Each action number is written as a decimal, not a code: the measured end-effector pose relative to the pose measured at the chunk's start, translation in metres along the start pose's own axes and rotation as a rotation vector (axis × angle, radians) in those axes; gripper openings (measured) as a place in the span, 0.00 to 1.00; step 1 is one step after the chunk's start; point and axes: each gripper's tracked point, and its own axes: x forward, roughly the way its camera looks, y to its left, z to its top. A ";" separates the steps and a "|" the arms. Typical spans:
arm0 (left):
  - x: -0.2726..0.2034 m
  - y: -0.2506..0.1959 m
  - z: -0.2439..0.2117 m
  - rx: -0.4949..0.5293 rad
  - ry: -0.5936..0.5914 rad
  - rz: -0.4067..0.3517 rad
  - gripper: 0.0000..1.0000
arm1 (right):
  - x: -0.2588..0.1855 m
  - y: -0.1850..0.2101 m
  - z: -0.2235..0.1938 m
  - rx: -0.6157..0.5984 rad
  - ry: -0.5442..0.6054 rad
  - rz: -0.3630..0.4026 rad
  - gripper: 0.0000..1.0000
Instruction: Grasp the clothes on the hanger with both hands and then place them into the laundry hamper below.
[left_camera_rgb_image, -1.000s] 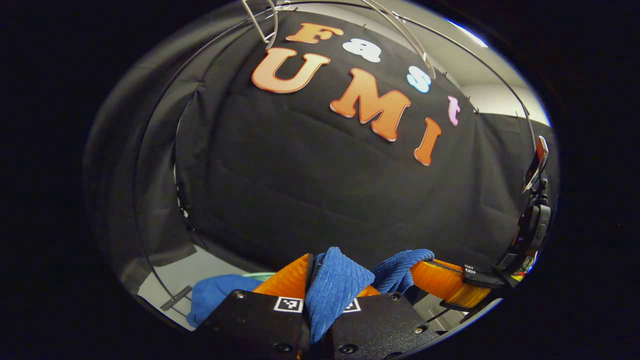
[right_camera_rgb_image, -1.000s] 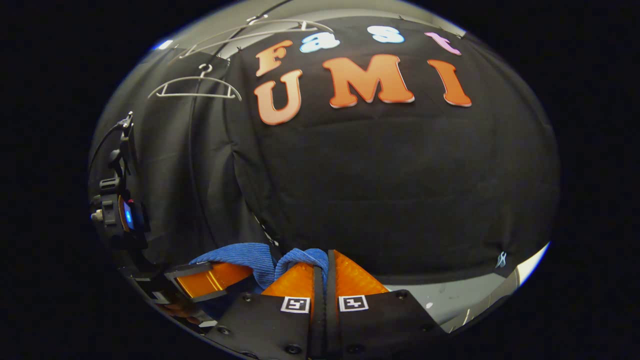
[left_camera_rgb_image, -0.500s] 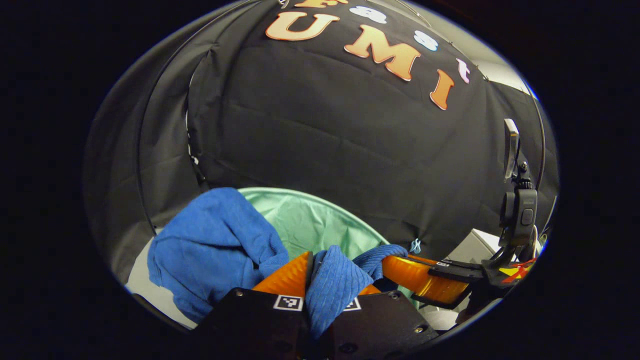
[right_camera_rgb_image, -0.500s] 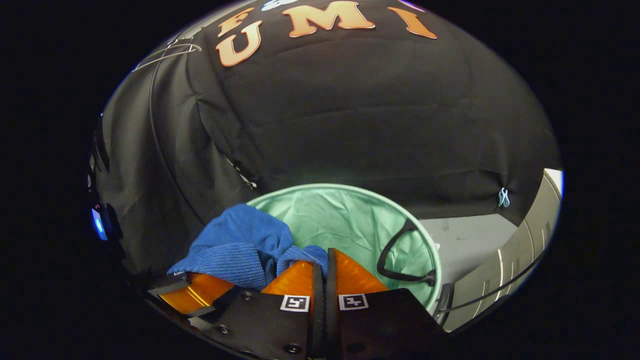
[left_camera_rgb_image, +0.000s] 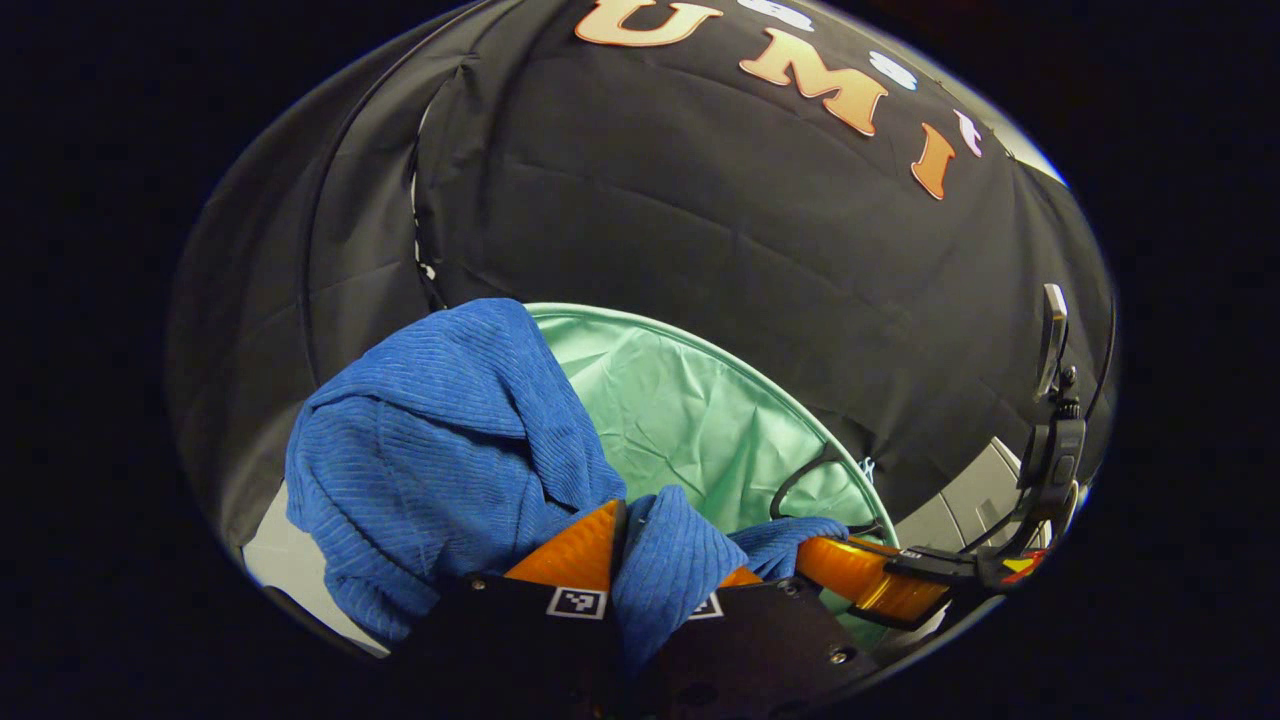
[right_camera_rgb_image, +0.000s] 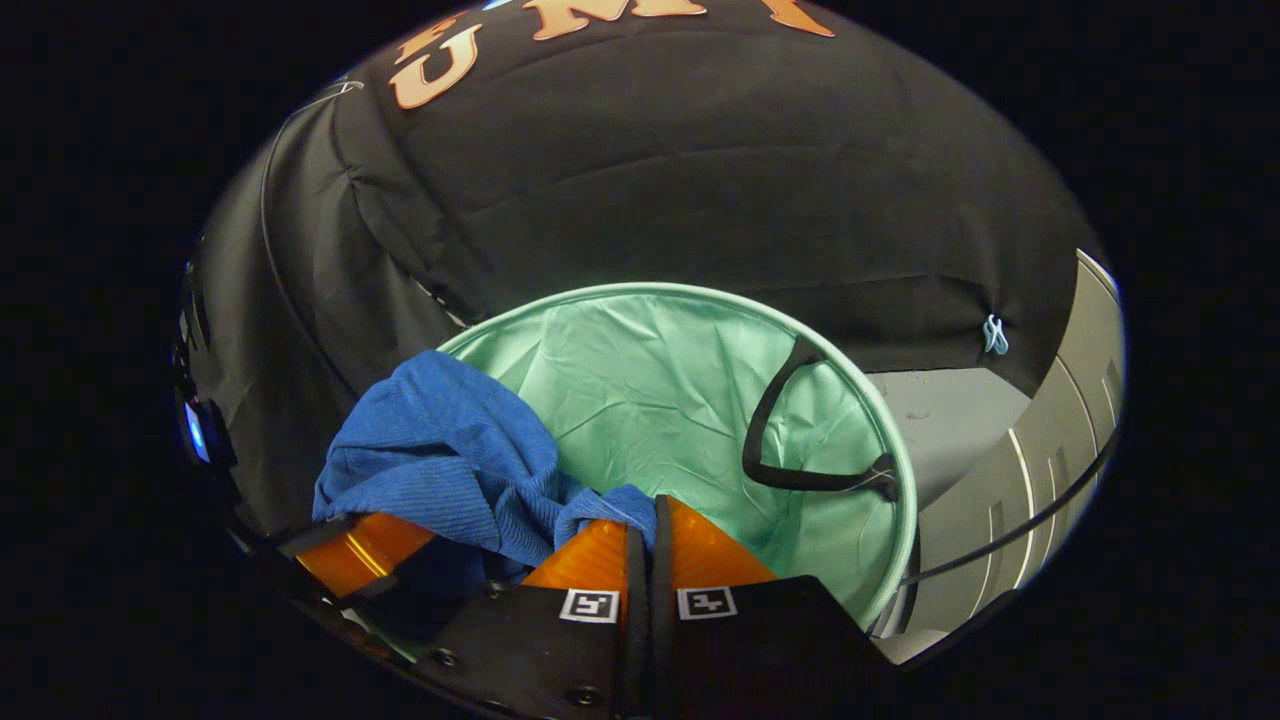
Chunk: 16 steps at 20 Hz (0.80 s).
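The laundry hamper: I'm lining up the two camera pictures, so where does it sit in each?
Left gripper view: the laundry hamper lies centre to lower right, its near-left side covered by the blue garment.
Right gripper view: the hamper sits centre, open mouth facing the camera, garment over its left rim.
Shared landmark: the black strap handle on the hamper's right side, also in the left gripper view.

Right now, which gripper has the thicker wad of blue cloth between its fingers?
The left gripper: a fat fold of the blue garment bulges between its fingers. The right gripper pinches a thin edge.
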 end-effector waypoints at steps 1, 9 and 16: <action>-0.001 0.001 0.000 0.007 -0.001 0.005 0.12 | 0.001 -0.001 -0.001 -0.005 0.002 -0.005 0.09; -0.006 -0.017 0.002 -0.023 0.009 -0.041 0.32 | 0.001 -0.005 -0.004 0.027 0.013 -0.028 0.51; -0.010 -0.022 -0.001 0.057 0.007 -0.046 0.73 | 0.001 -0.002 -0.001 0.048 0.002 -0.020 0.87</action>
